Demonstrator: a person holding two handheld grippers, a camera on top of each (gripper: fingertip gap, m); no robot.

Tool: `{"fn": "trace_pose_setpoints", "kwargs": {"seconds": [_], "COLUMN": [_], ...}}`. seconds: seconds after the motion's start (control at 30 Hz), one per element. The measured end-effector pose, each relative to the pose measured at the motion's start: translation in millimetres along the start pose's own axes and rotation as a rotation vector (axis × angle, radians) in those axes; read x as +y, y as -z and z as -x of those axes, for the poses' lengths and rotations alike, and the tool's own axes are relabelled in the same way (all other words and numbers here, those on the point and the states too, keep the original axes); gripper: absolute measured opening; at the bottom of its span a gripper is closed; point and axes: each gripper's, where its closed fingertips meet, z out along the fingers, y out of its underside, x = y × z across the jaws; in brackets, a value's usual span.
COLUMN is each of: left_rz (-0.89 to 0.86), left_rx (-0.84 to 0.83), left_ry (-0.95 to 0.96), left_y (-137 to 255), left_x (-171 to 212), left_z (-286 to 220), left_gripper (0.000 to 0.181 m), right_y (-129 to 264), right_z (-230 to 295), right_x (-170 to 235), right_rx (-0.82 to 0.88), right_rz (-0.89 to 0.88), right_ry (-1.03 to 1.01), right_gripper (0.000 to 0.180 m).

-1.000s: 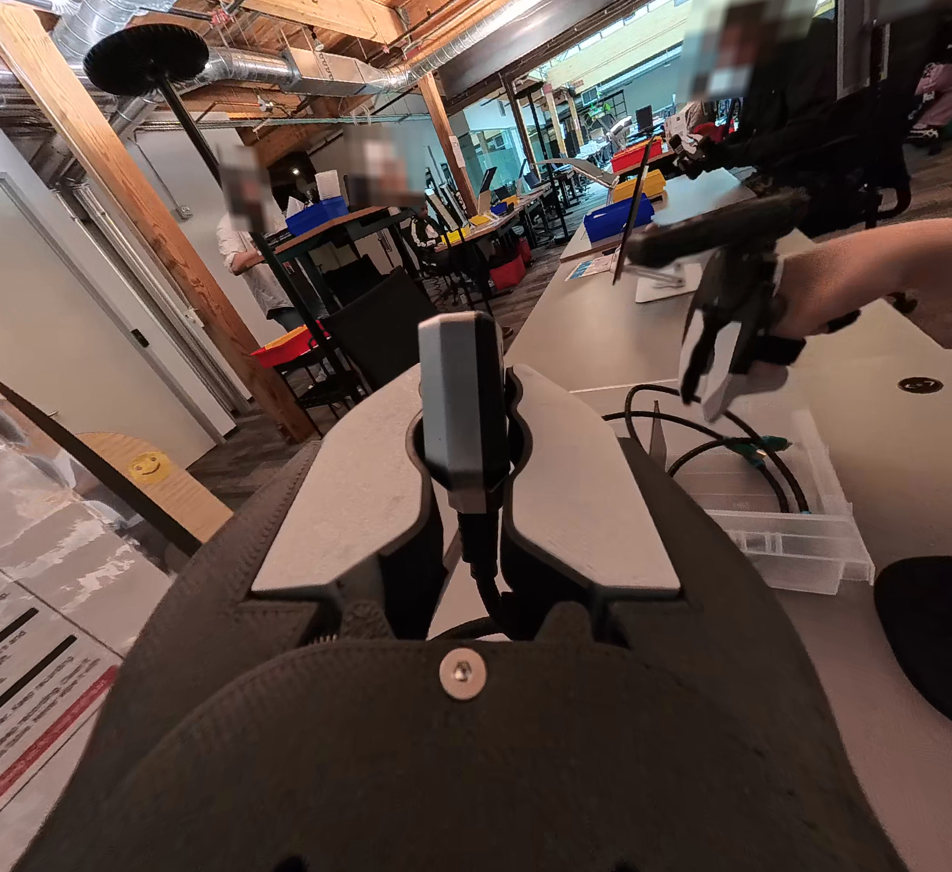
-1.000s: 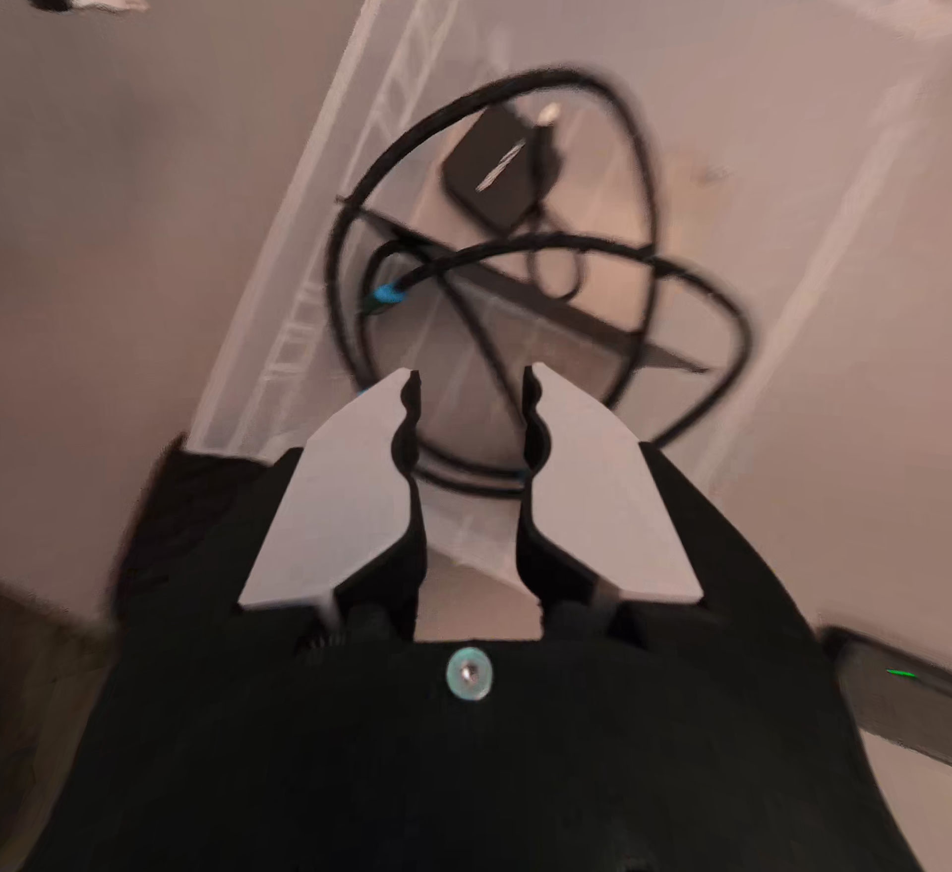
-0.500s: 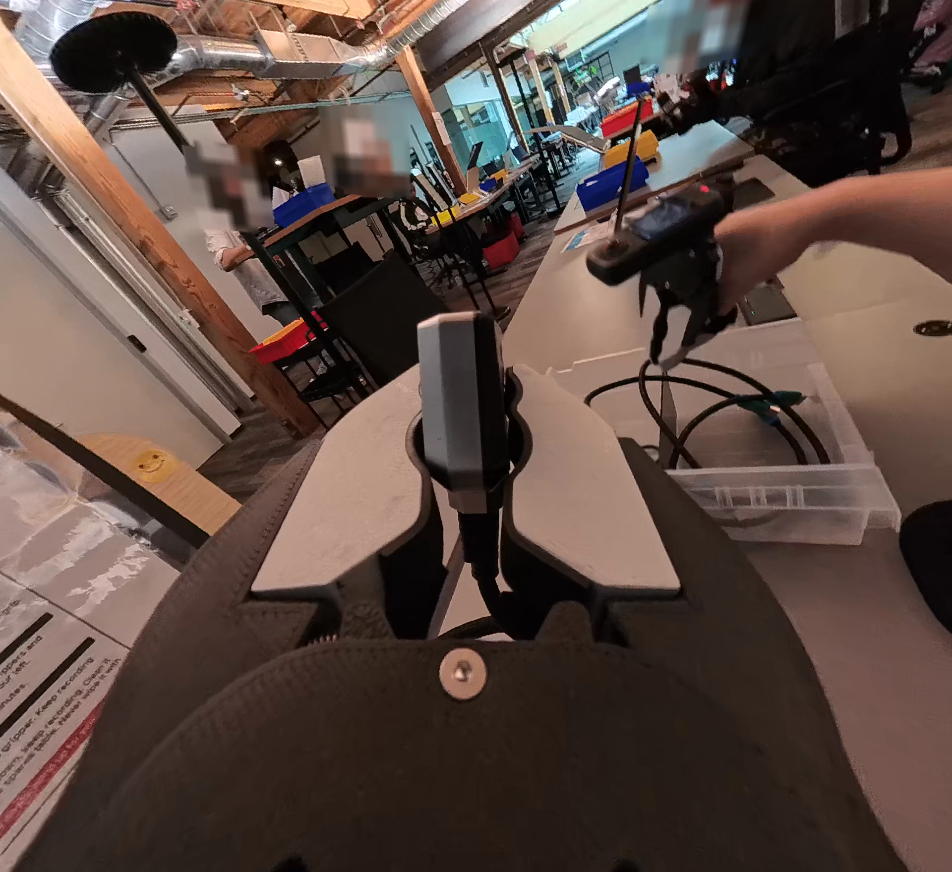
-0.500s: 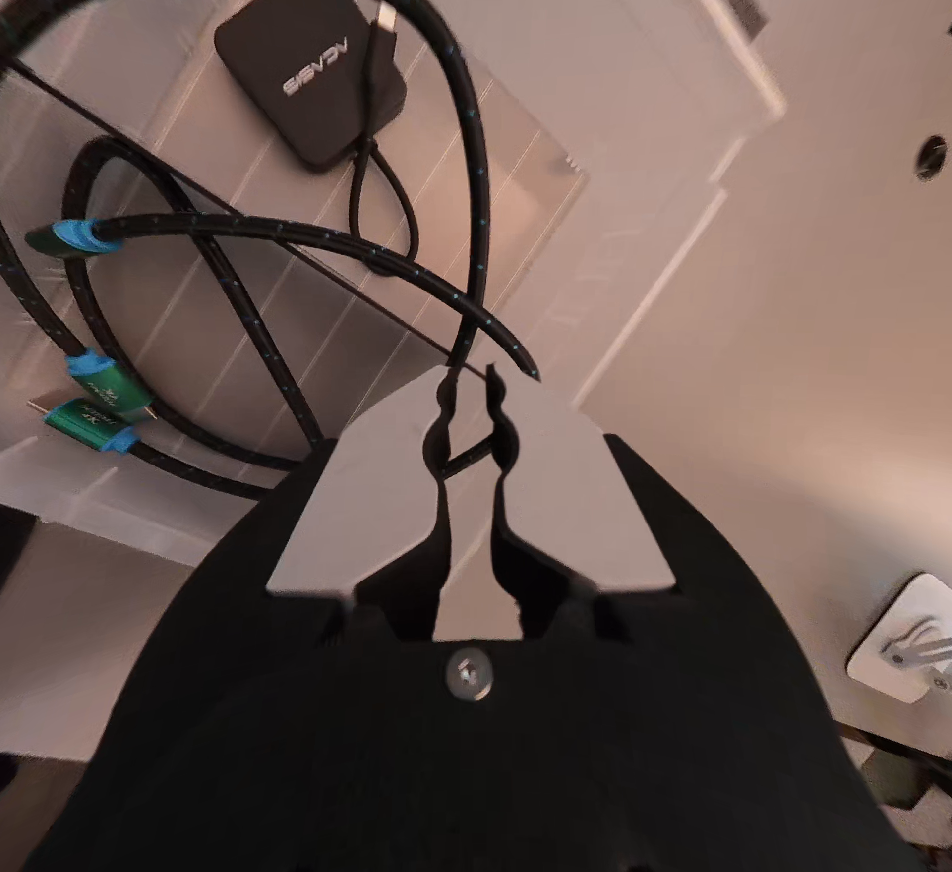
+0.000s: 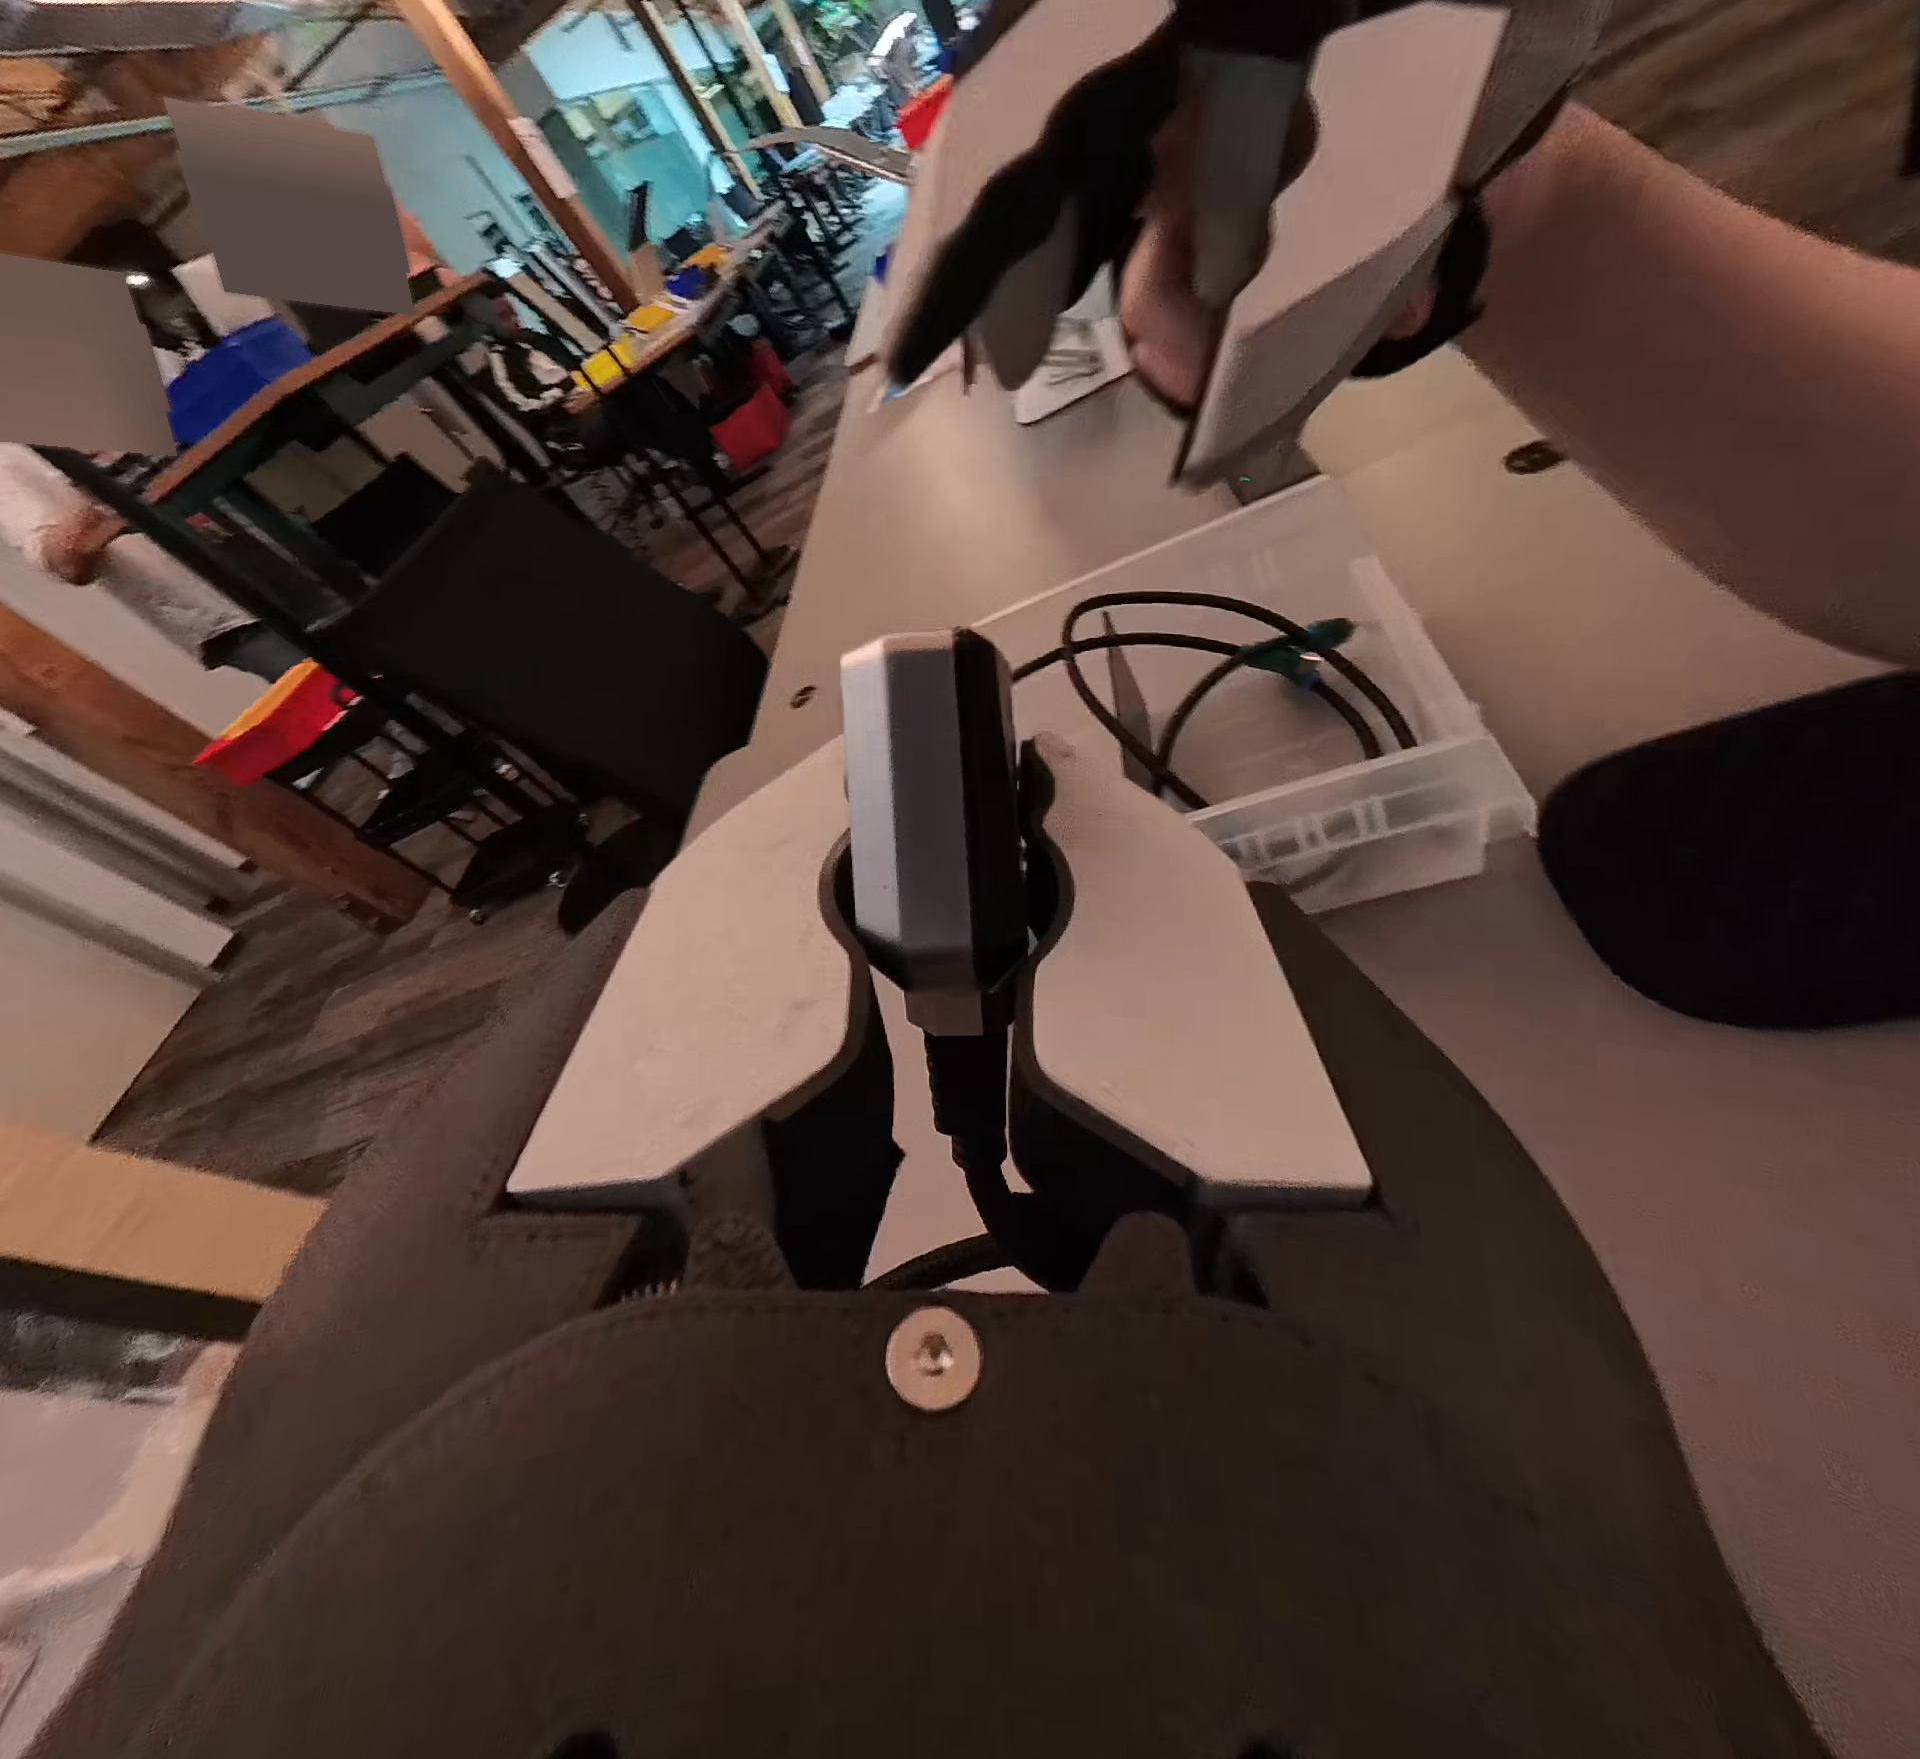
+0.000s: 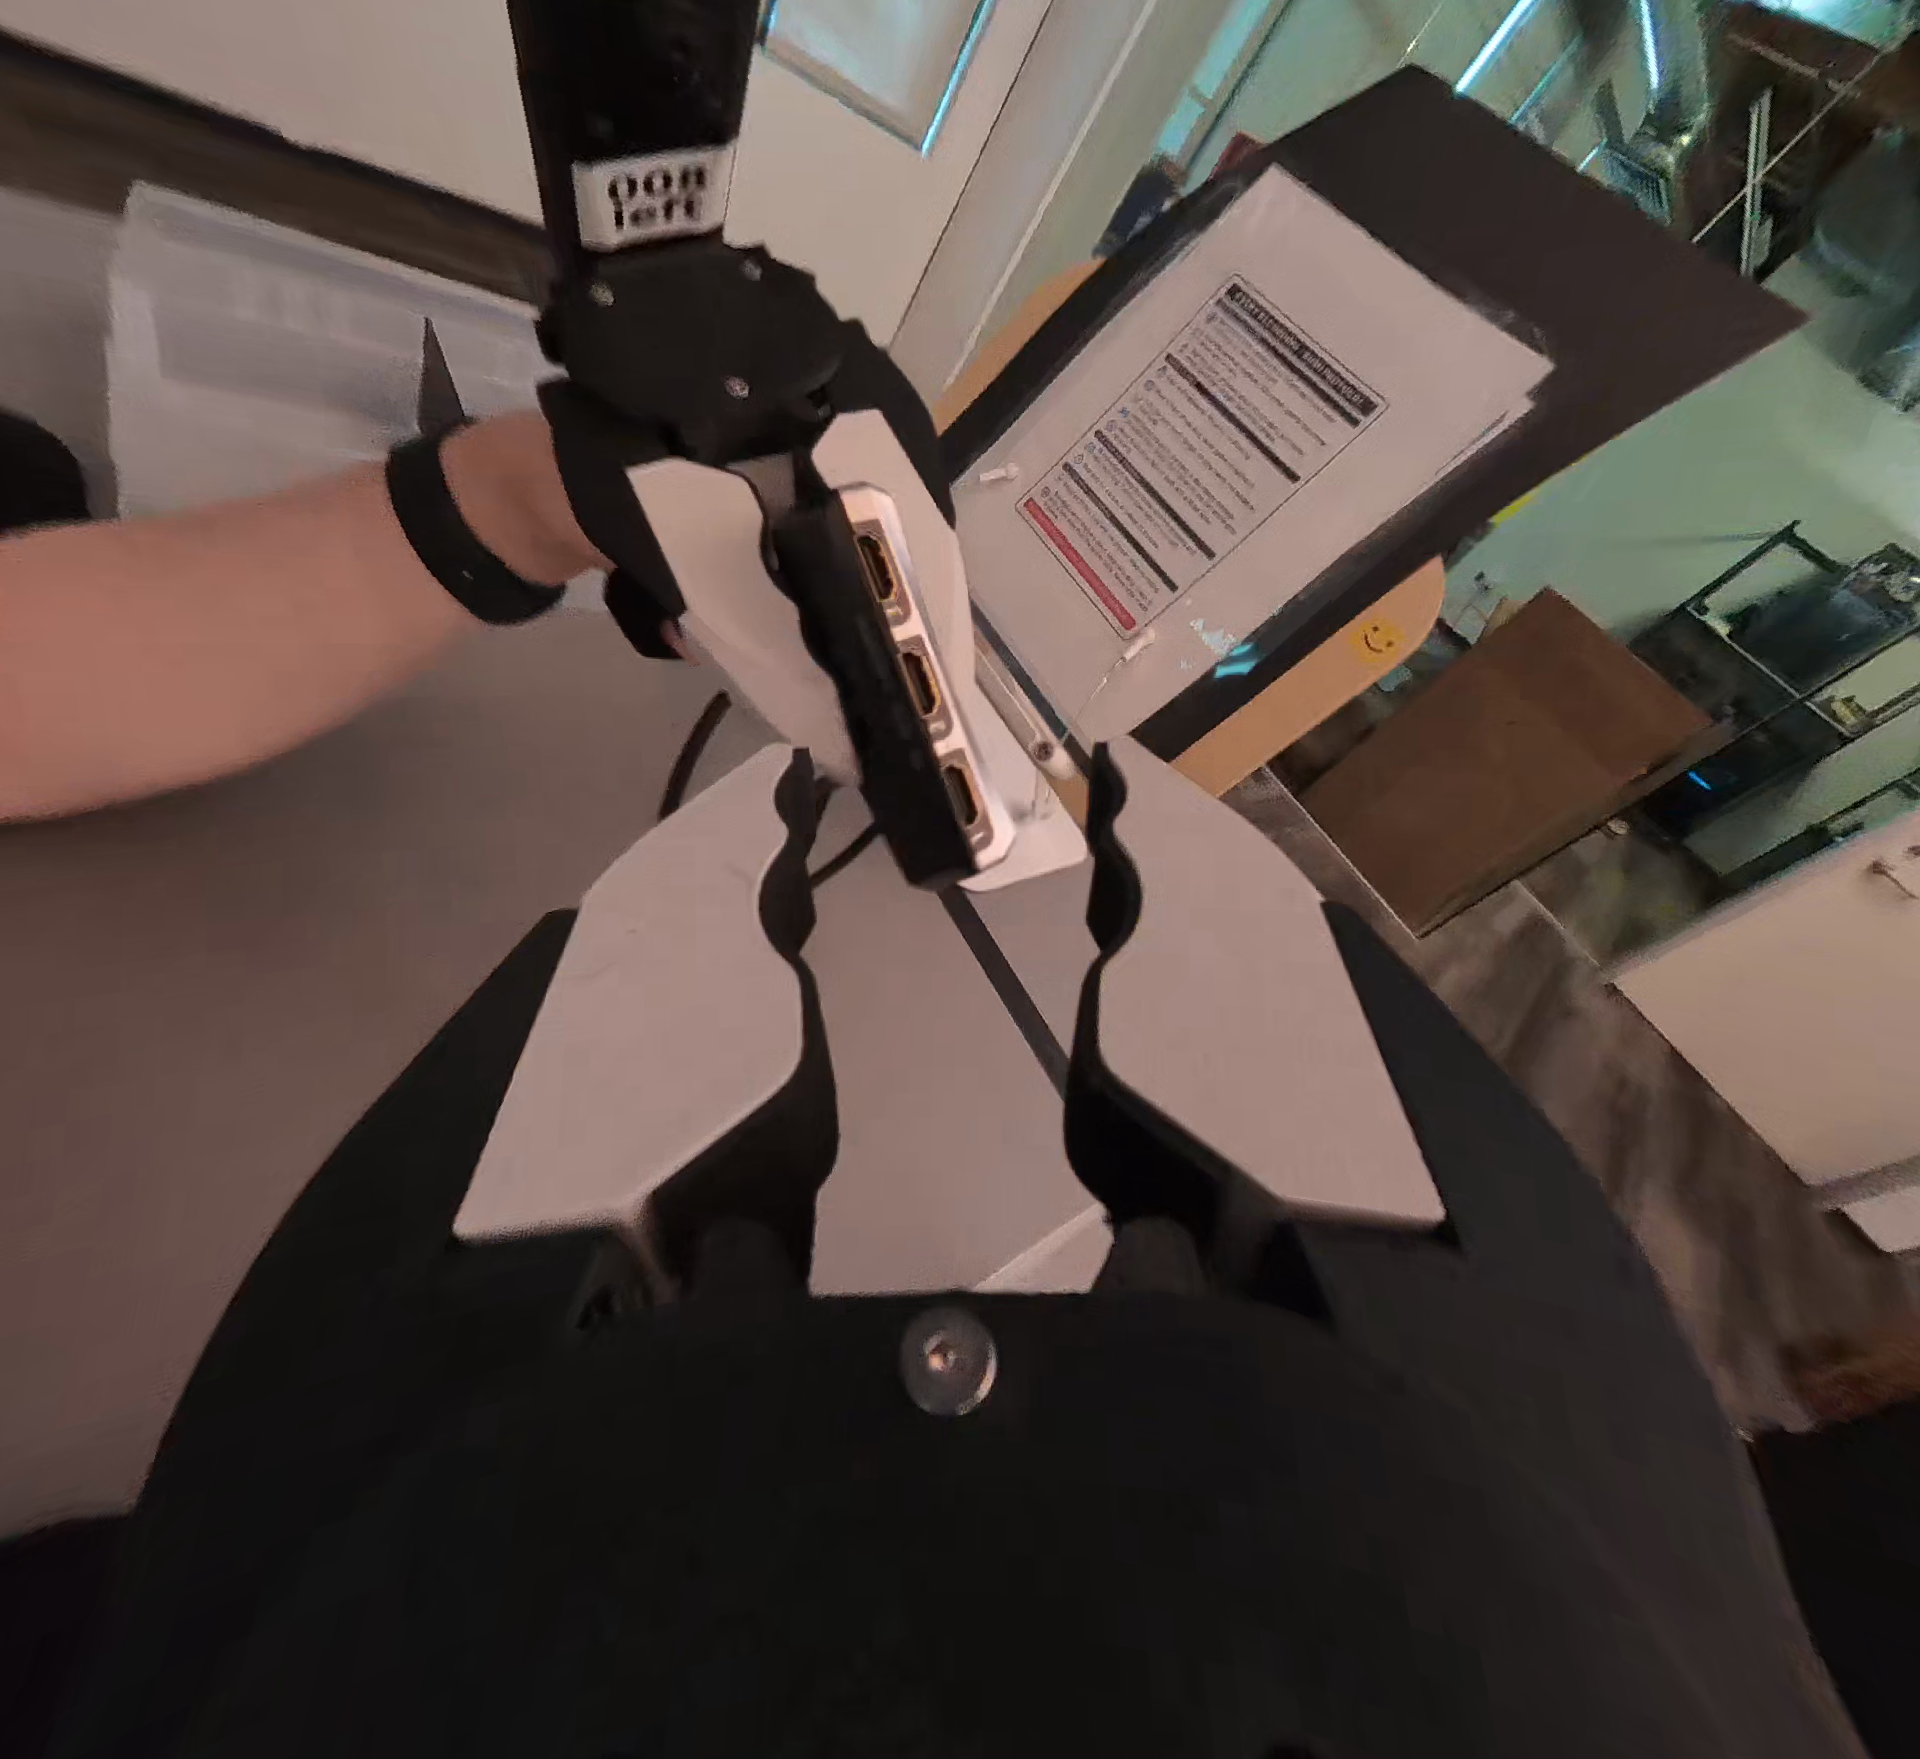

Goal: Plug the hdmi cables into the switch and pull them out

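My left gripper (image 5: 940, 753) is shut on the HDMI switch (image 5: 925, 826), a grey and black box held upright, with its own black lead running down between the jaws. In the right wrist view the switch (image 6: 914, 701) shows three gold ports facing me, clamped between the left gripper's white fingers (image 6: 727, 587). My right gripper (image 6: 945, 774) is open and empty, just in front of the ports; in the left wrist view it (image 5: 1049, 410) hangs above the switch. Black HDMI cables (image 5: 1226, 670) with a green plug (image 5: 1314, 644) lie coiled in a clear plastic bin (image 5: 1382, 805).
The bin stands on a grey table (image 5: 1507, 1242), with a black round object (image 5: 1745, 847) to its right. A board with a printed sheet (image 6: 1195, 483) leans beyond the table edge. Desks, chairs and people fill the room behind.
My right gripper rose out of the bin, let the cable go, opened and swung round to face the switch's ports. My left gripper kept its hold on the switch.
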Motion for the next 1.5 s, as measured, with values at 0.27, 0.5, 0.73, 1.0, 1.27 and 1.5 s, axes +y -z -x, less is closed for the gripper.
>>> {"fn": "trace_pose_setpoints", "kwargs": {"seconds": [0.27, 0.5, 0.73, 1.0, 1.27, 1.5], "left_rz": [0.022, 0.100, 0.052, -0.093, -0.084, -0.004], "left_rx": [0.175, 0.145, 0.162, 0.282, 0.286, 0.218], "left_ry": [0.042, 0.122, 0.089, 0.188, 0.150, 0.040], "left_y": [-9.8, -2.6, -8.7, -11.6, -19.4, -21.0], "left_x": [6.0, 28.0, 33.2, 17.8, 11.9, 7.9], "left_z": [-26.0, -15.8, -14.6, -24.5, -29.7, -32.8], "left_gripper": [0.022, 0.036, 0.025, 0.026, 0.021, 0.021], "right_y": [-25.7, -15.8, -9.2, -4.4, 3.9, -13.3], "right_z": [25.1, 14.5, 13.0, 17.5, 19.5, 28.5], "right_x": [42.5, 28.5, 44.4, 47.4, 52.2, 52.3], "right_rx": [-0.215, -0.201, -0.232, -0.272, -0.279, -0.250], "right_rz": [0.030, -0.042, -0.014, -0.024, -0.027, 0.106], "right_ry": [-0.060, -0.084, -0.138, -0.155, -0.144, -0.112], "right_gripper": [0.025, 0.021, 0.021, 0.021, 0.021, 0.024]}}
